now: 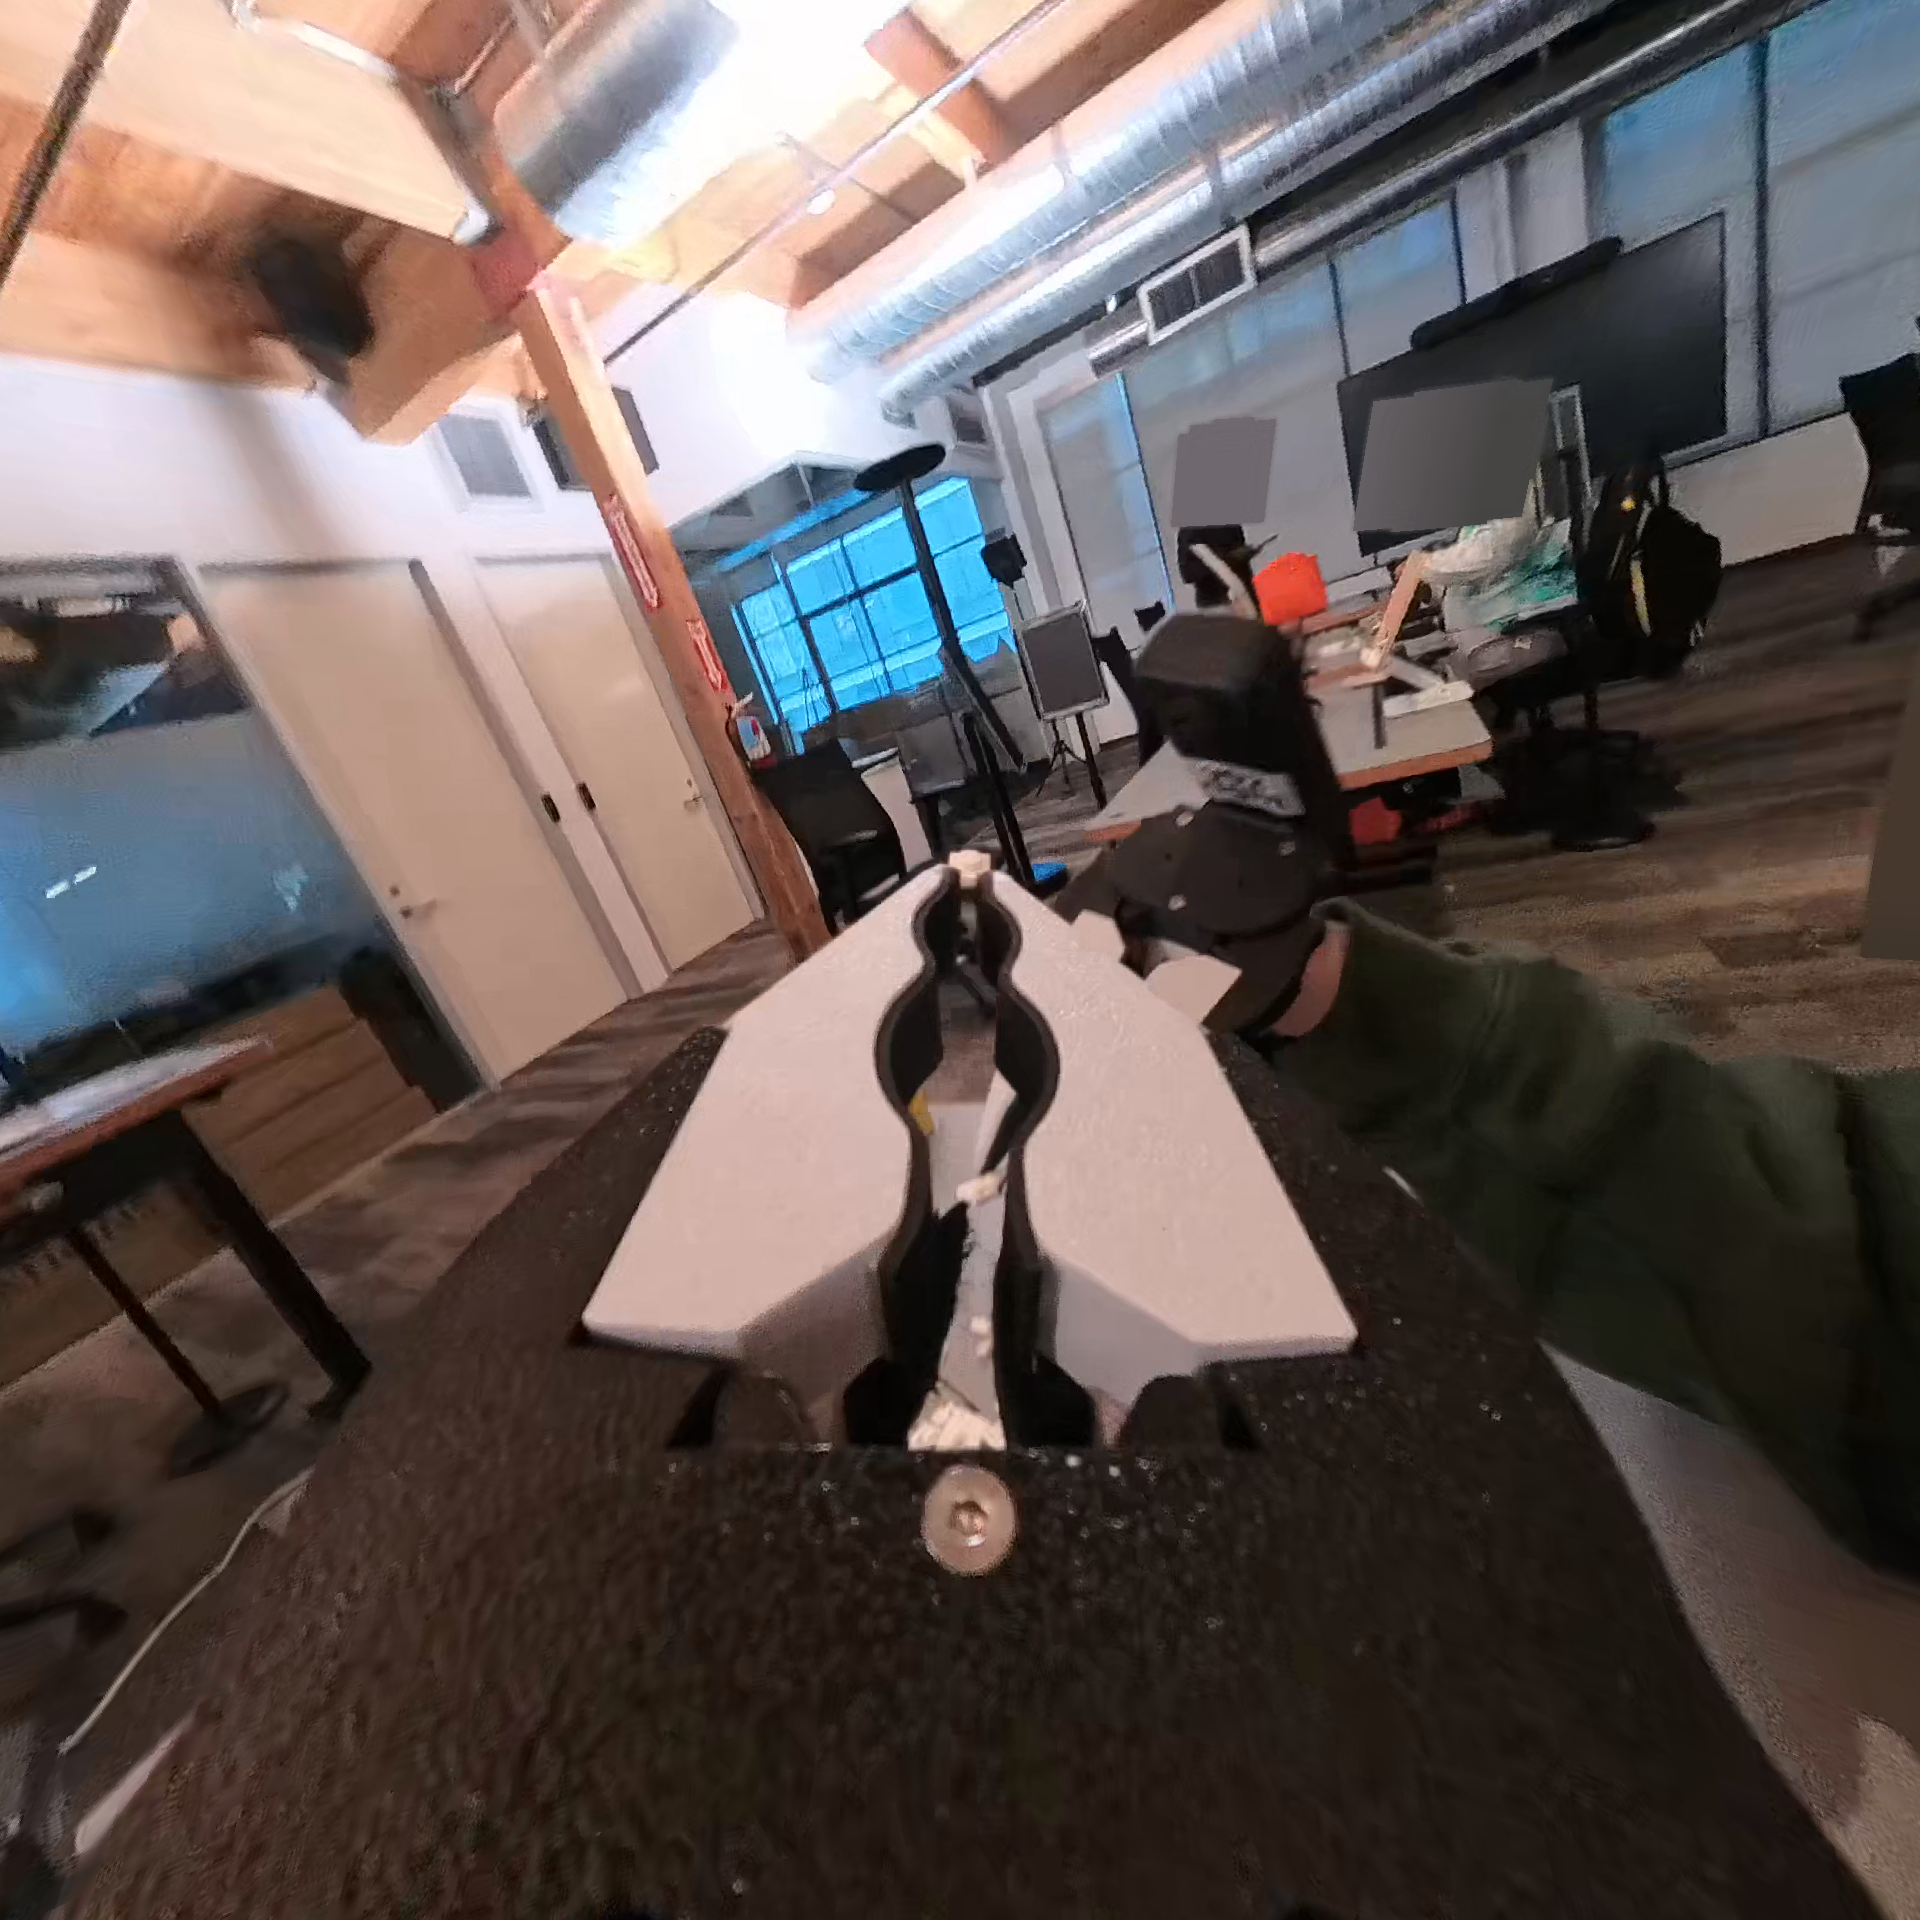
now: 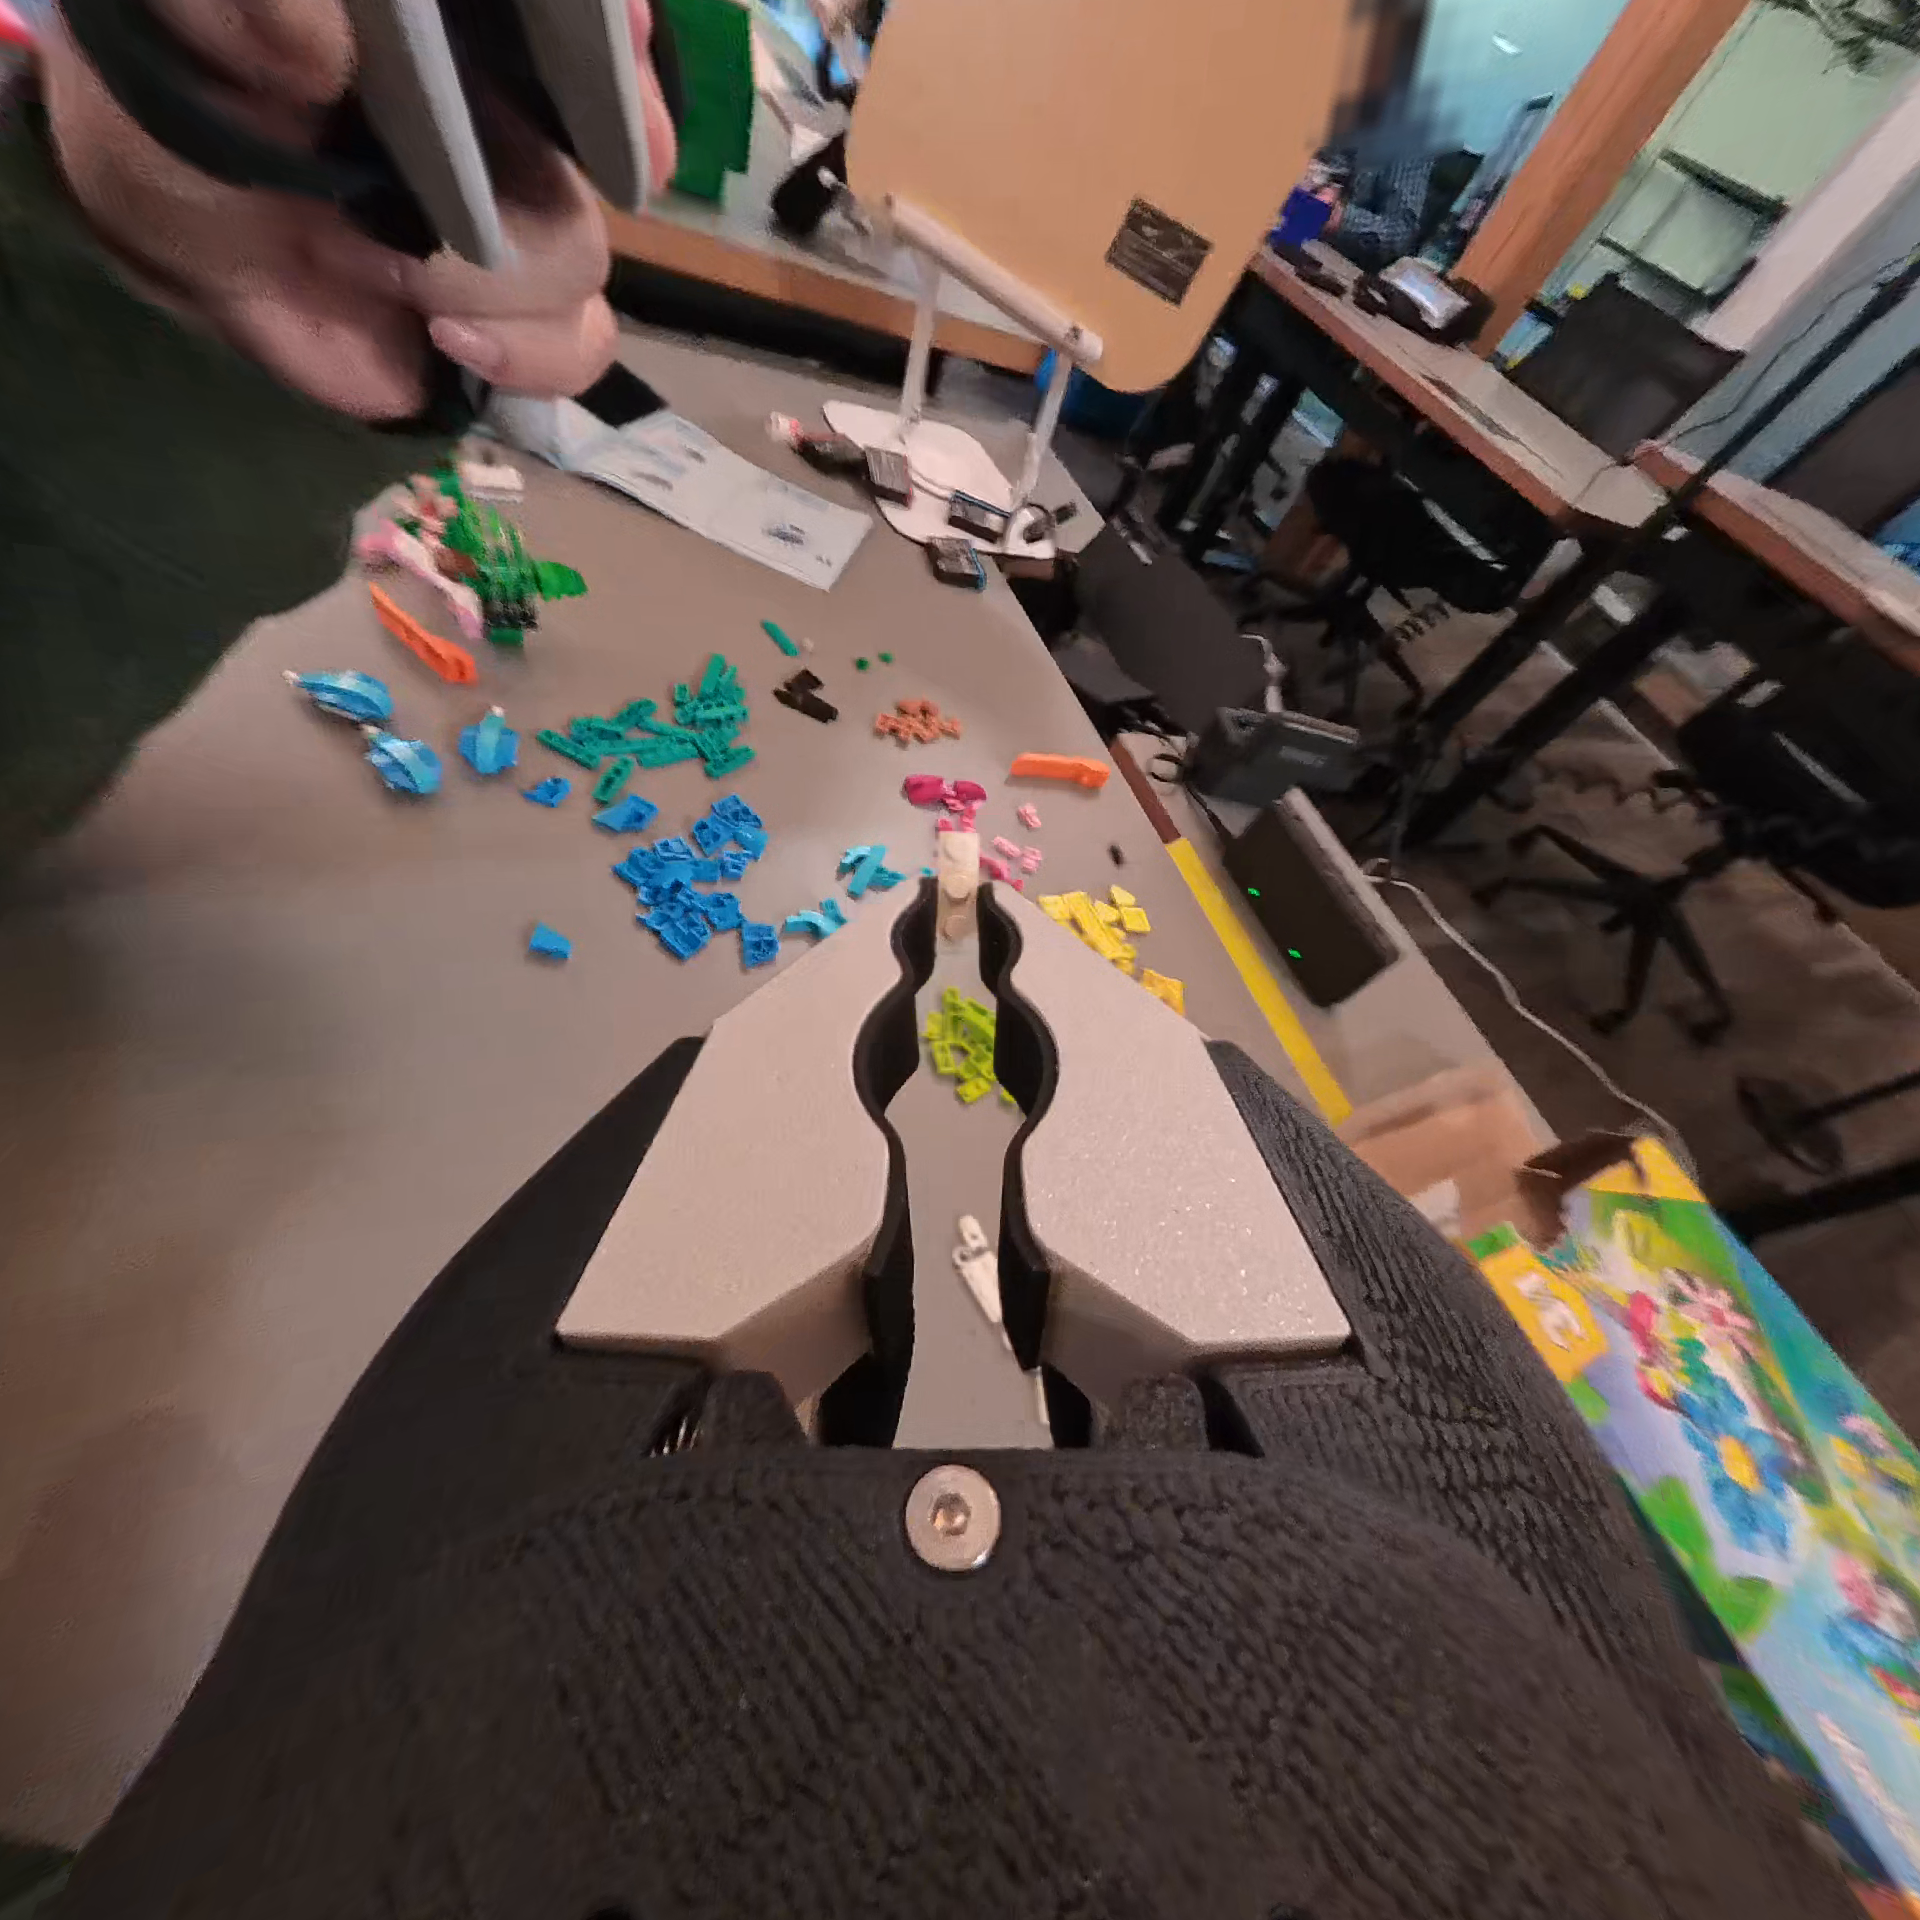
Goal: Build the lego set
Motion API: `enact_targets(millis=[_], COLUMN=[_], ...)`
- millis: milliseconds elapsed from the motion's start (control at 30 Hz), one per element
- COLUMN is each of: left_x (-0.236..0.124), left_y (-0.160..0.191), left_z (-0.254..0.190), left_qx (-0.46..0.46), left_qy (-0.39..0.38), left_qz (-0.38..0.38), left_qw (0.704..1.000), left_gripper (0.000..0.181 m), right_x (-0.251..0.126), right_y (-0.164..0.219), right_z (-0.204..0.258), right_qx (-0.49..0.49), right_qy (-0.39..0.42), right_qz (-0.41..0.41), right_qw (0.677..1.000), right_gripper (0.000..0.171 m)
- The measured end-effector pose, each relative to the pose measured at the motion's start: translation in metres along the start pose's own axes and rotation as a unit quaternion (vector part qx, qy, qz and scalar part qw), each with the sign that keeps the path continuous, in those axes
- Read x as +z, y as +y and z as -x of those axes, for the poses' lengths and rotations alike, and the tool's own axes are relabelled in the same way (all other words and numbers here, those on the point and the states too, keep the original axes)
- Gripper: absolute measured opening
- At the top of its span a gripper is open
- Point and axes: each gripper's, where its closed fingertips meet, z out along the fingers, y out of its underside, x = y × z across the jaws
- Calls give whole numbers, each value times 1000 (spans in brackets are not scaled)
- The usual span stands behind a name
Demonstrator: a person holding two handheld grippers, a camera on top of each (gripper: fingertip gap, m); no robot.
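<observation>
Both grippers, left gripper point(image 1: 968, 883) & right gripper point(image 2: 956, 902), pinch tiny pale bricks point(image 2: 956, 883) by tips; slight misalignment w/ mating could flick one off bench point(image 2: 312, 1039) edge.

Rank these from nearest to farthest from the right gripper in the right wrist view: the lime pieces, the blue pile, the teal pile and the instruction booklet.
From the right gripper:
1. Lime pieces, on the table just under the fingers.
2. Blue pile, left of the fingertips.
3. Teal pile, beyond the blue pile, up and left.
4. Instruction booklet, far across the table near the stand.
</observation>
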Motion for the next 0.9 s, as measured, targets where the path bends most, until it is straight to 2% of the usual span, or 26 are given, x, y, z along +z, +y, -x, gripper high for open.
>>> enact_targets(millis=[133,300,400,533,900], left_x=[-5,-4,-1,0,-15], left_y=[-1,28,49,76,96], left_z=[-7,3,0,-10,-32], left_qx=[8,-12,-56,-48,-51], left_qy=[12,30,75,128,224], left_qz=[1,29,52,88,119], left_qw=[1000,999,994,987,966], left_gripper=[0,0,0,1,1], right_x=[-7,-6,-1,2,-6], right_y=[13,17,22,17,-9], right_z=[5,9,14,26,56], right_qx=[-1,10,8,-3,2], right_qy=[-22,-44,-55,-80,-155], right_qz=[16,16,31,30,-29], right_qw=[1000,999,998,996,987], right_gripper=[6,6,6,6,5])
